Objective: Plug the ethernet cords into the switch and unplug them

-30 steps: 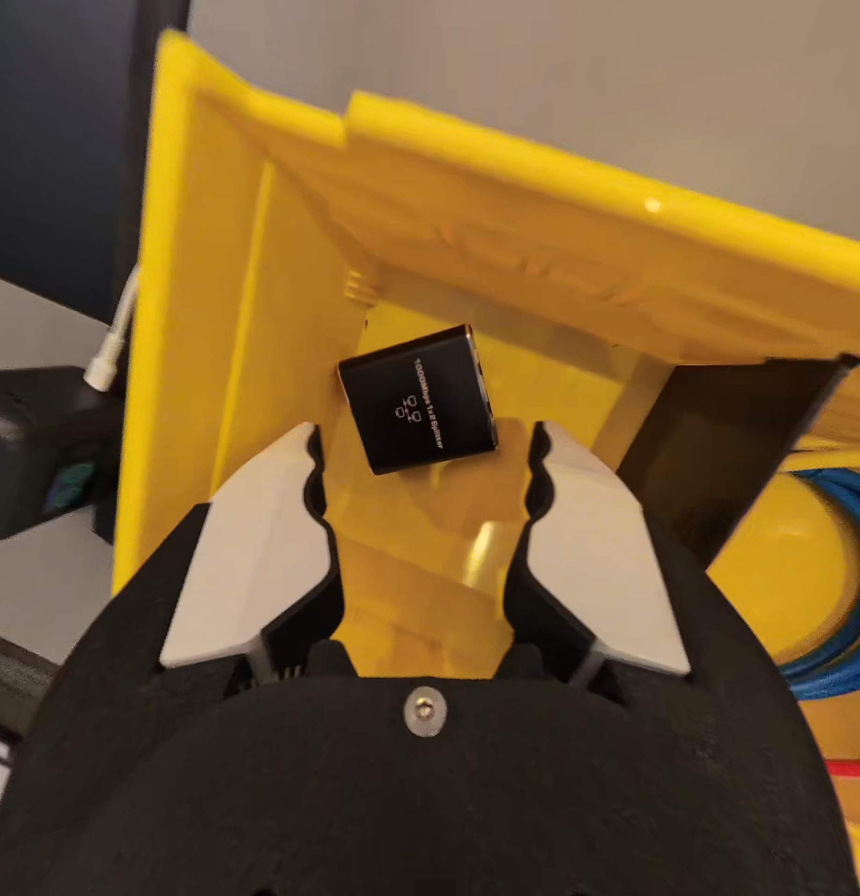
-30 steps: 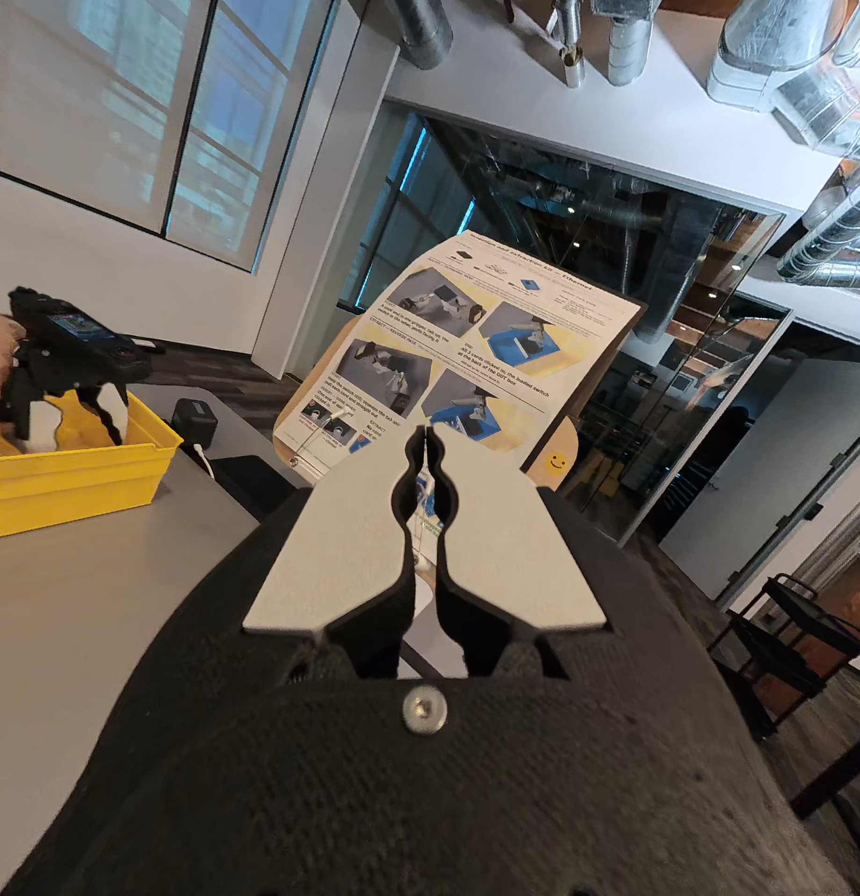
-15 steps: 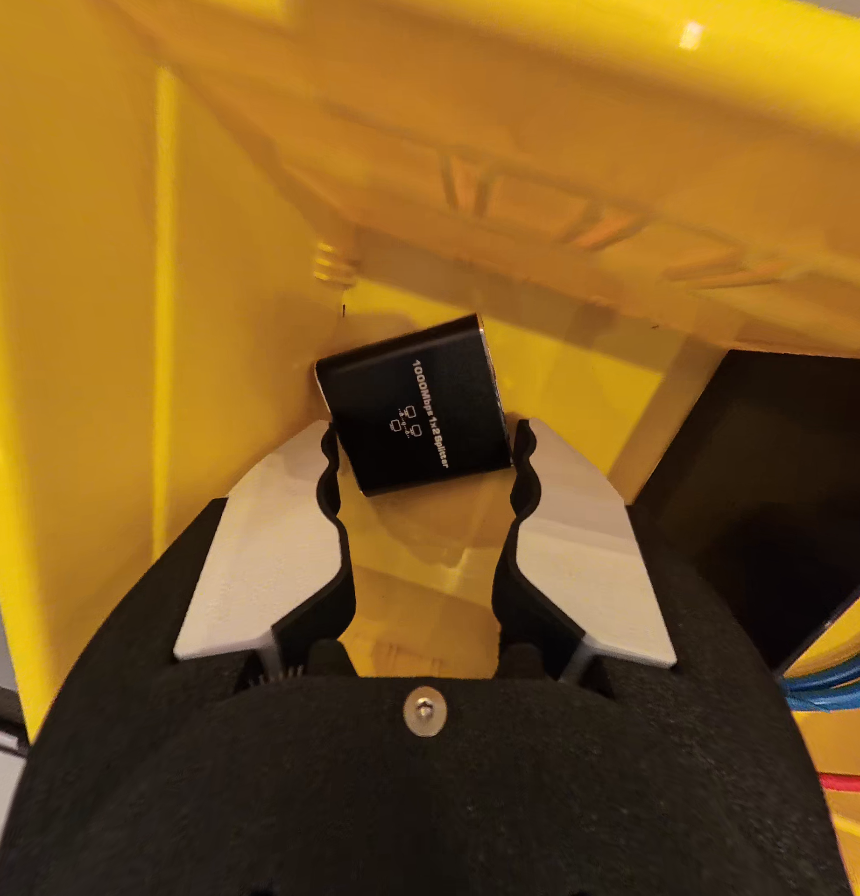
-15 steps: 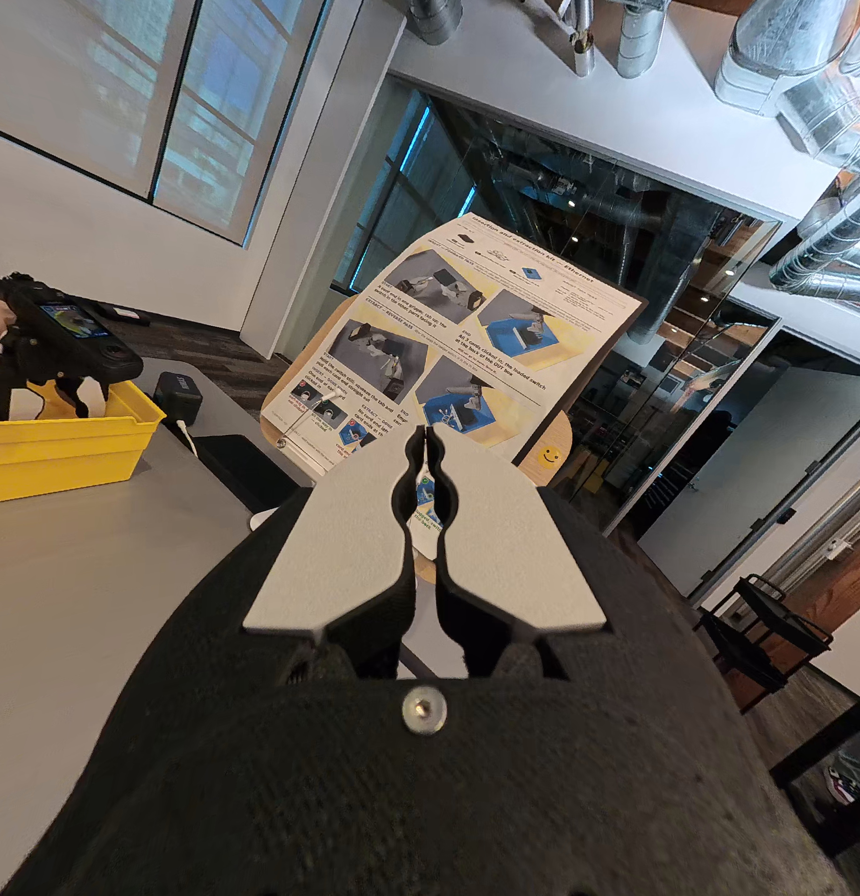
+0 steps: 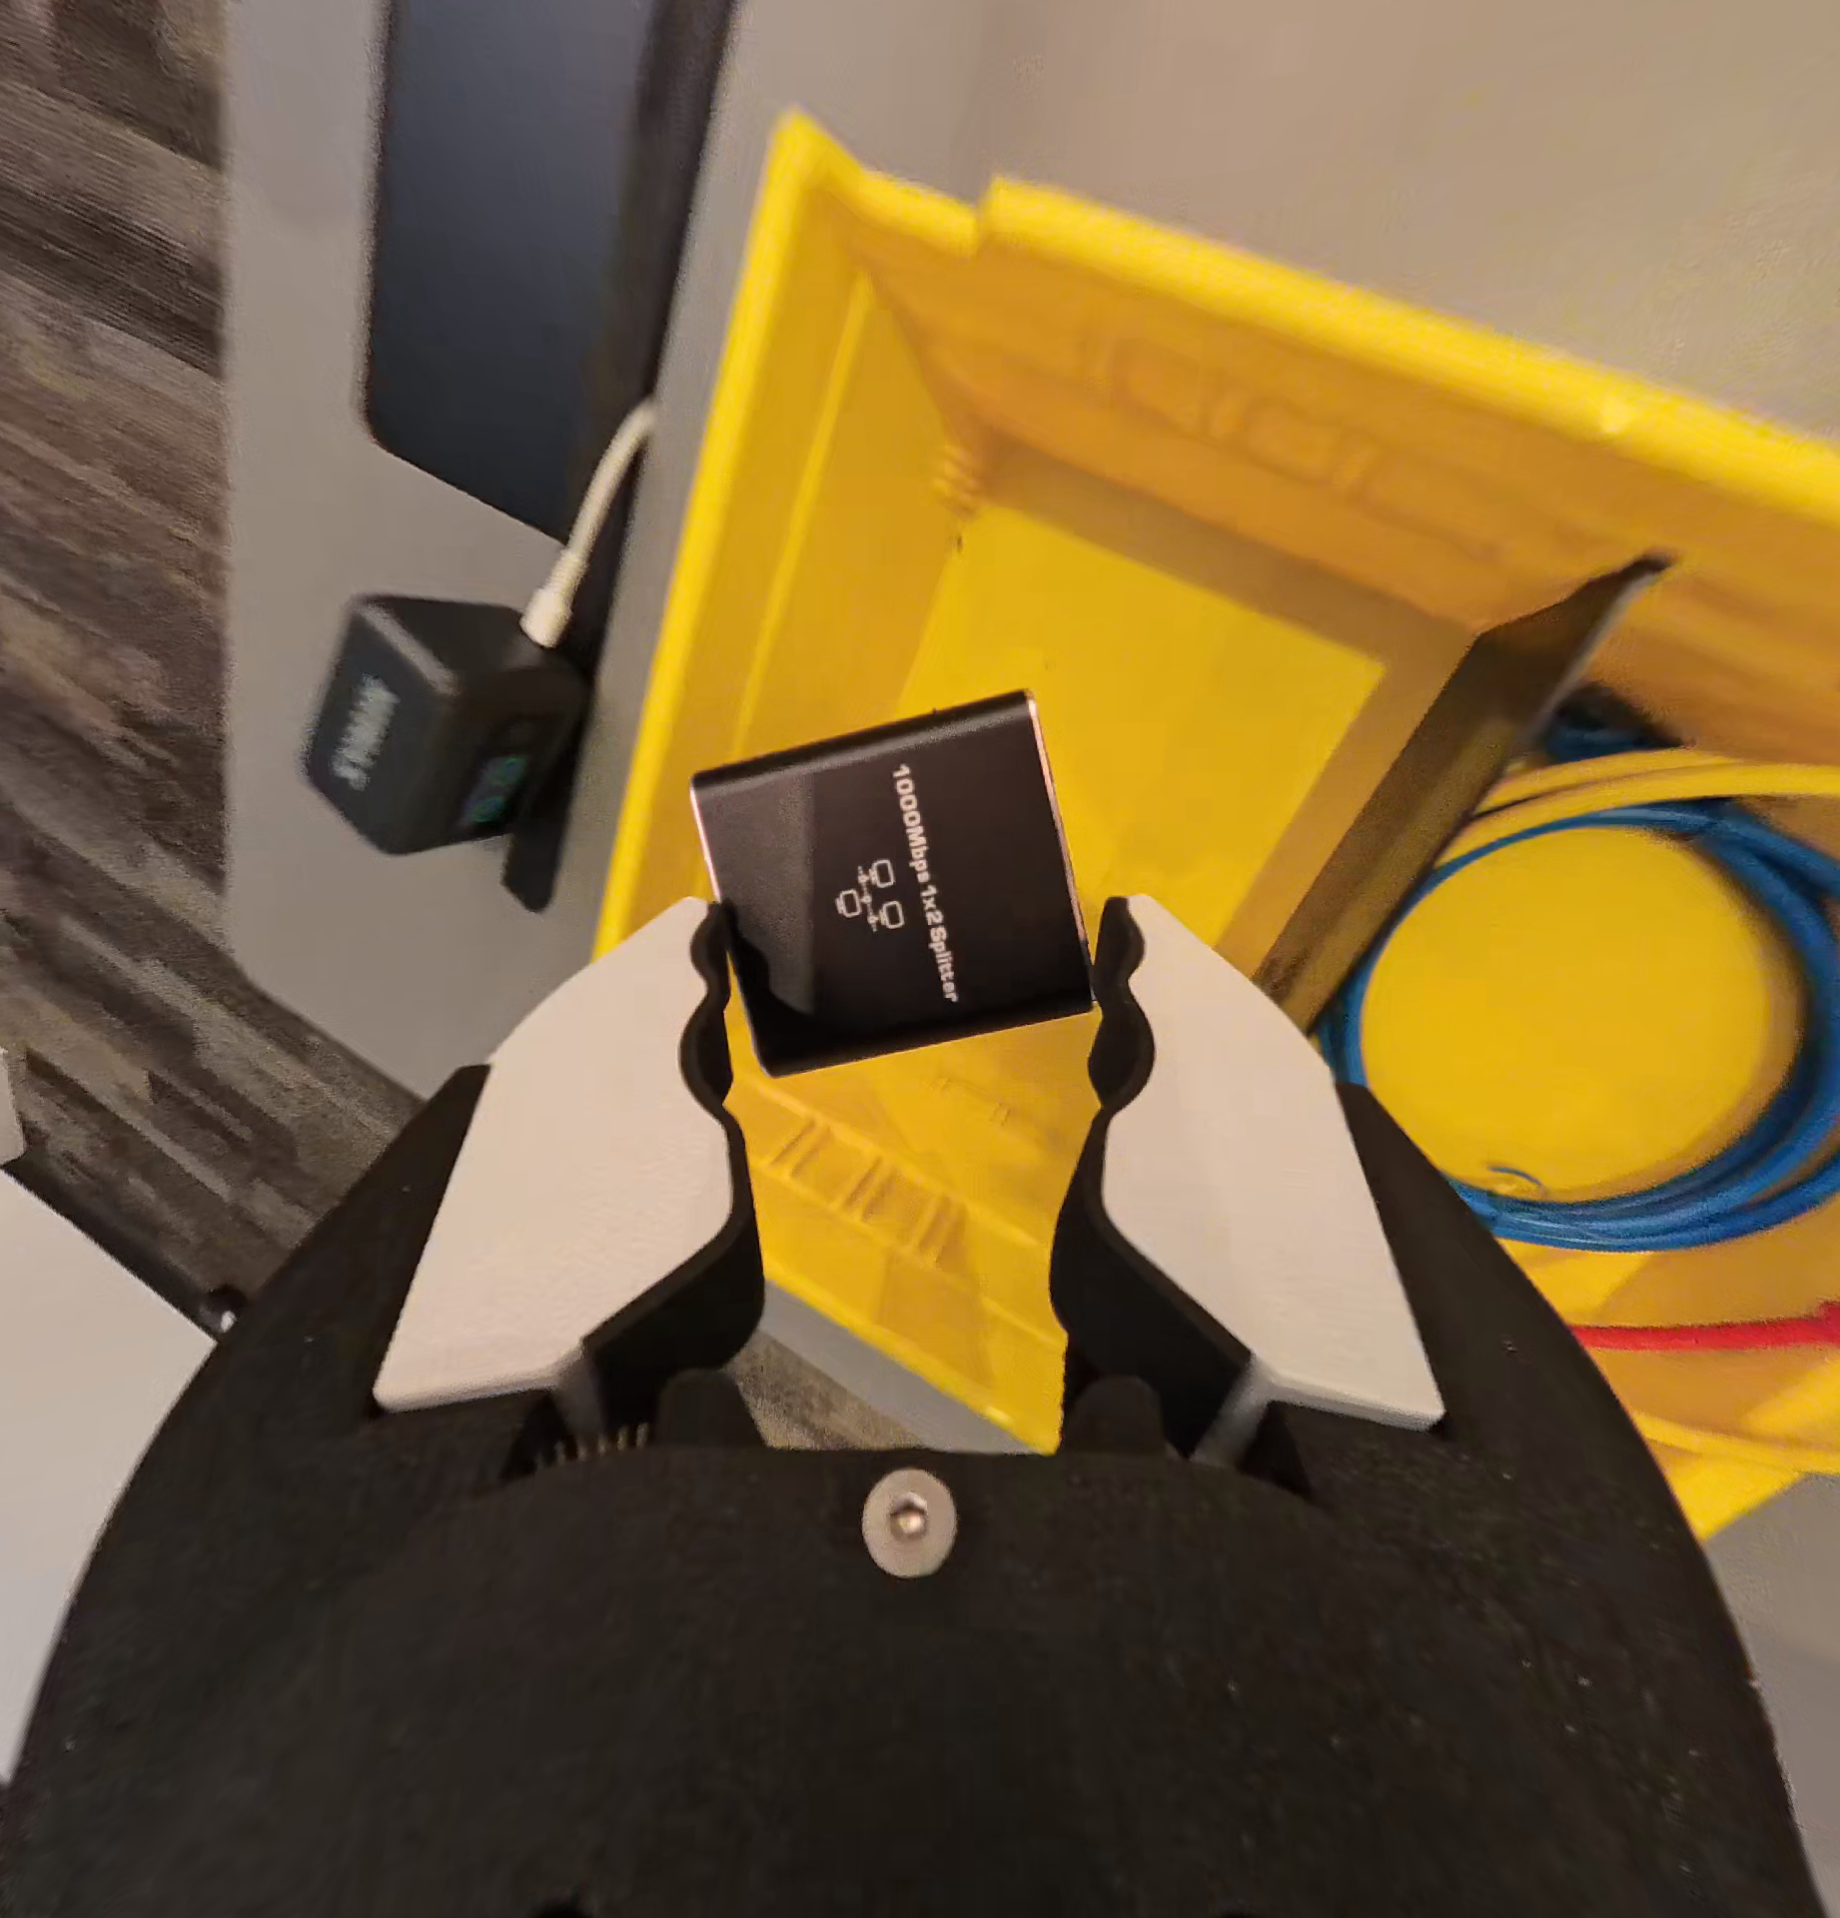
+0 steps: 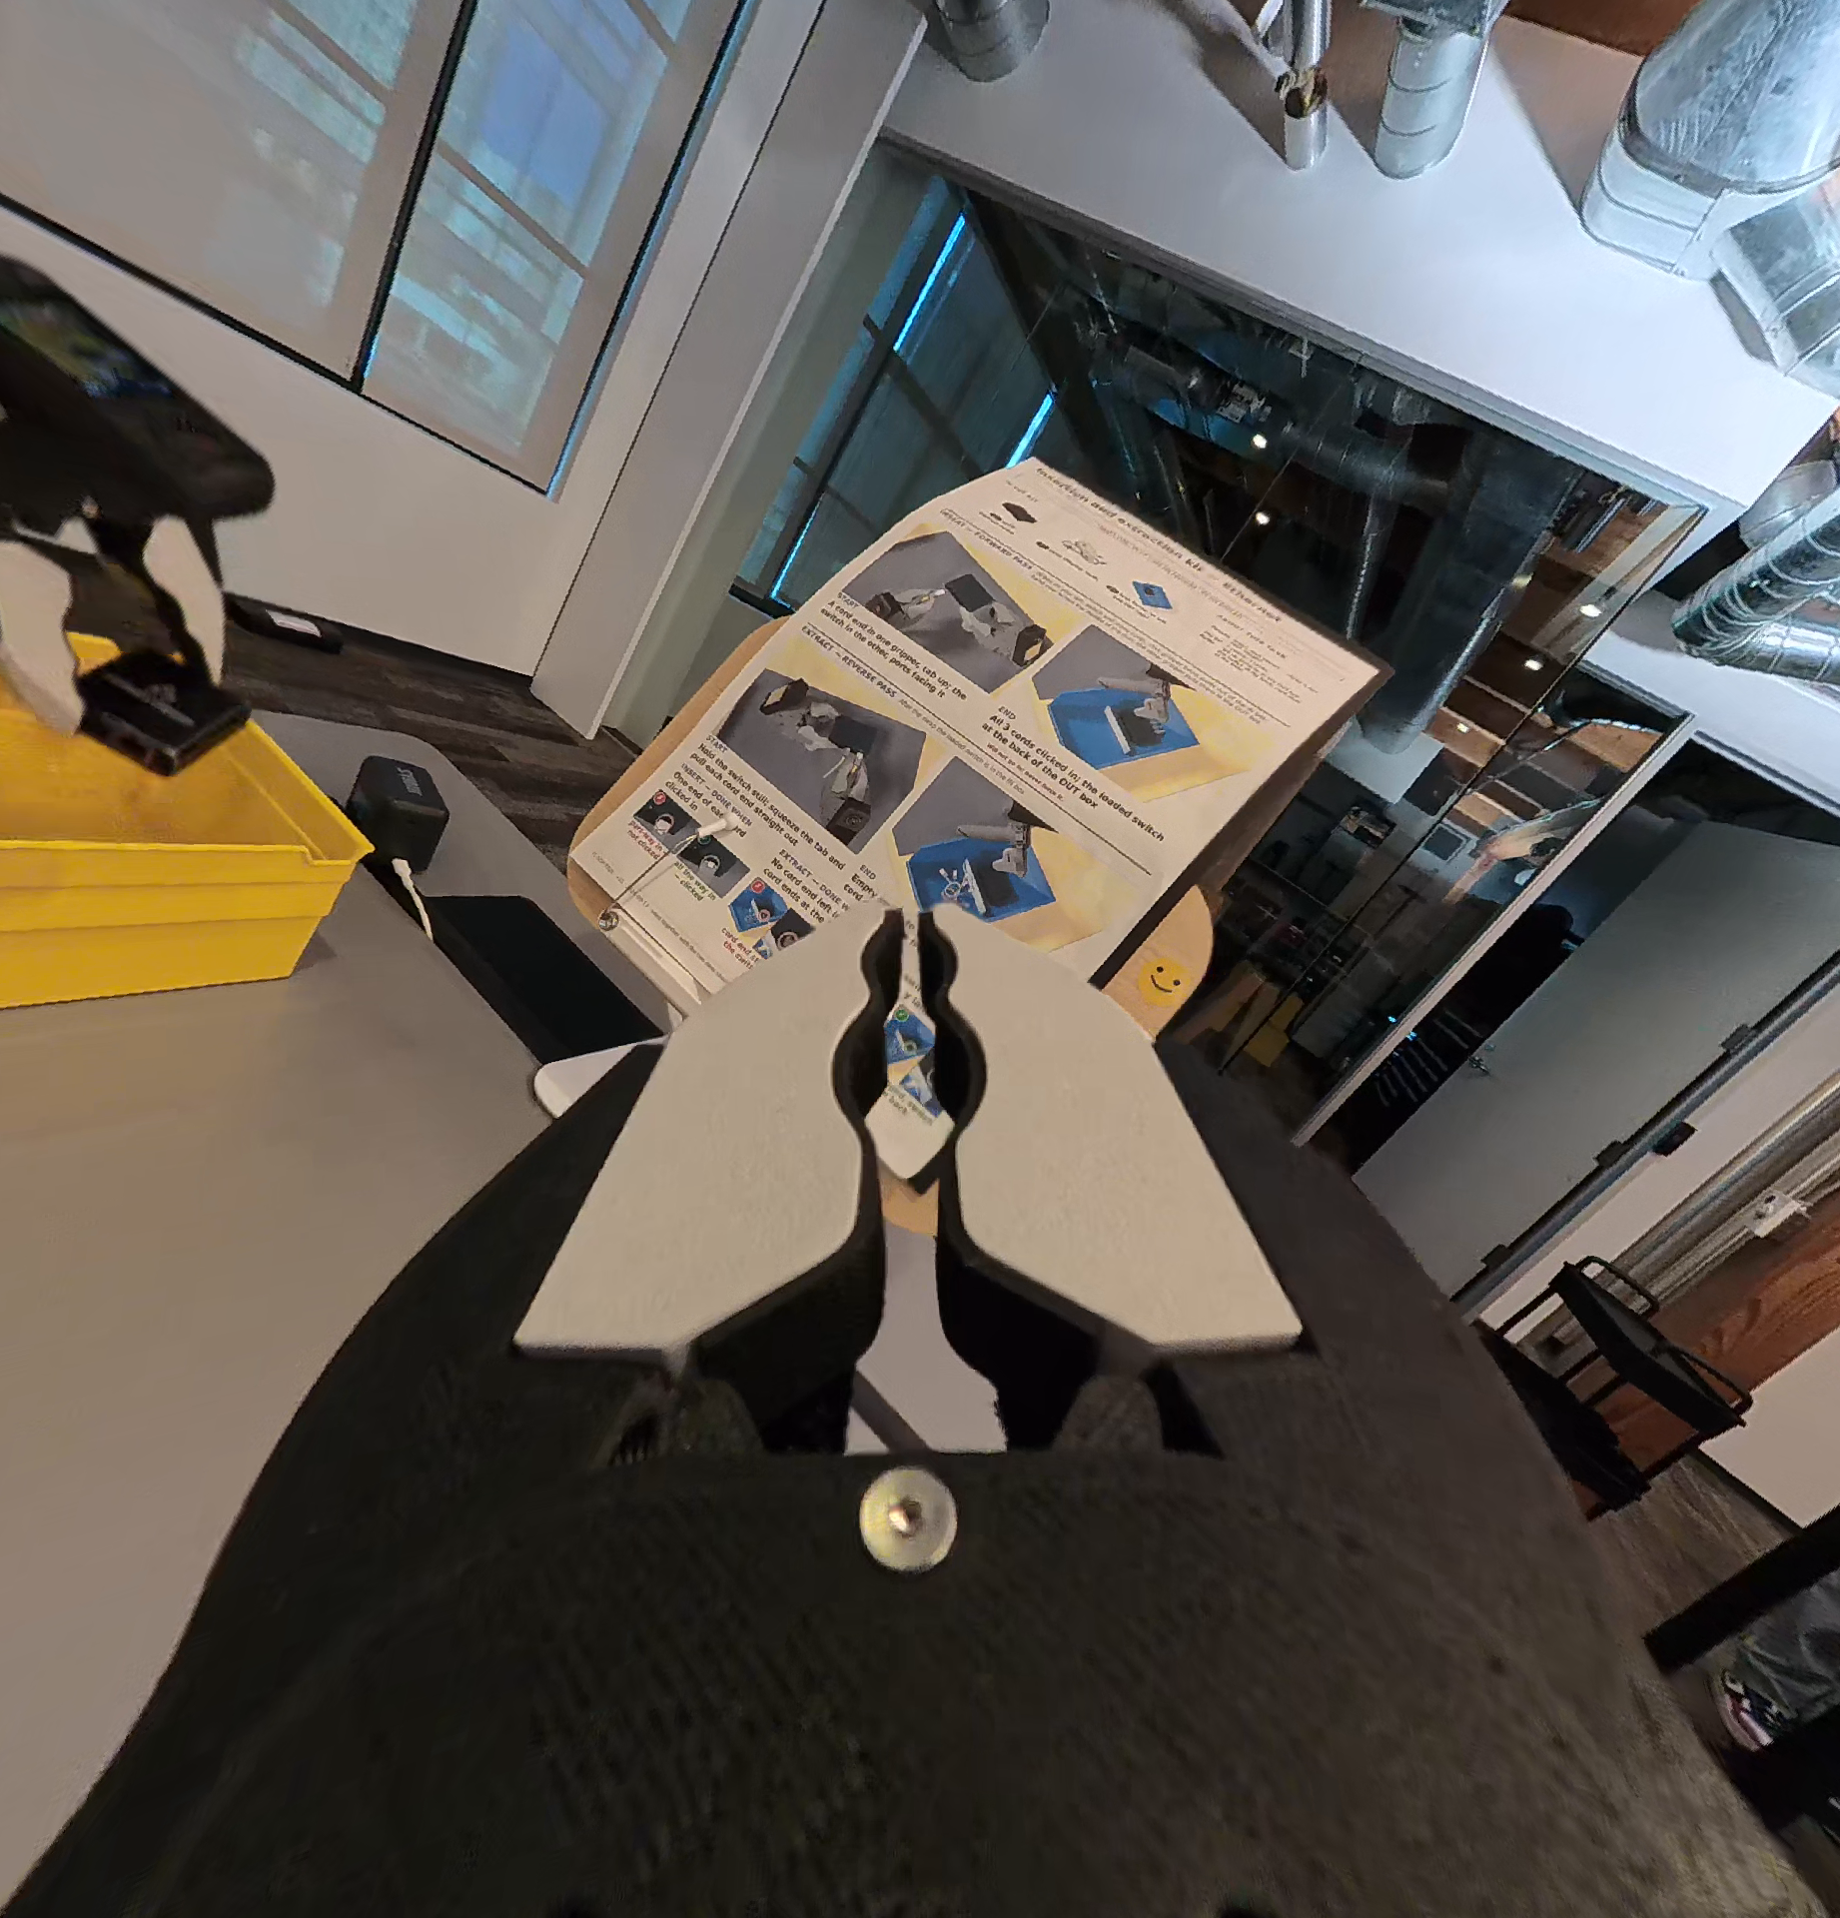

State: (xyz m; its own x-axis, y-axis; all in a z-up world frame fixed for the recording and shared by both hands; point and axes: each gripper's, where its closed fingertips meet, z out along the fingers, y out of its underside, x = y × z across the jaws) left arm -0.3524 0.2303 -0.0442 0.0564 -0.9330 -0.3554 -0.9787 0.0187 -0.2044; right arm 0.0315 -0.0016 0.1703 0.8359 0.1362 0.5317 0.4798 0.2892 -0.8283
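- The switch point(image 5: 888, 880), a small black box with white markings on its top face, sits between the fingers of my left hand-held gripper point(image 5: 908, 960). Both pads press its side edges, and it is lifted clear above the yellow bin point(image 5: 1155, 415); in the right wrist view it hangs over the bin's near compartment at about 9 o'clock point(image 6: 158, 716).
- No cord is plugged into it that I can see; its port faces are turned away from both cameras, so I cannot read them.
- The ethernet cords lie coiled in the bin's other compartment, at about 3 o'clock of the switch, beyond a dark divider point(image 5: 1456, 789): a blue cord point(image 5: 1808, 1048), a yellow one point(image 5: 1642, 789) and a red one point(image 5: 1725, 1339) showing near the bin's edge. None has been picked up.
- My right hand-held gripper point(image 6: 908, 934) is closed down to a sliver with nothing between the fingertips, pointed out over the grey tabletop point(image 6: 169, 1194) toward an instruction sheet point(image 6: 999, 747) propped at 12 o'clock.
- My judgement: the task is at its very start. The switch is fetched; fetching a cord end, every insertion and every unplugging are left.
- A black charger block point(image 5: 428, 716) with a white cable sits on the tabletop at 10 o'clock of the switch, outside the bin.
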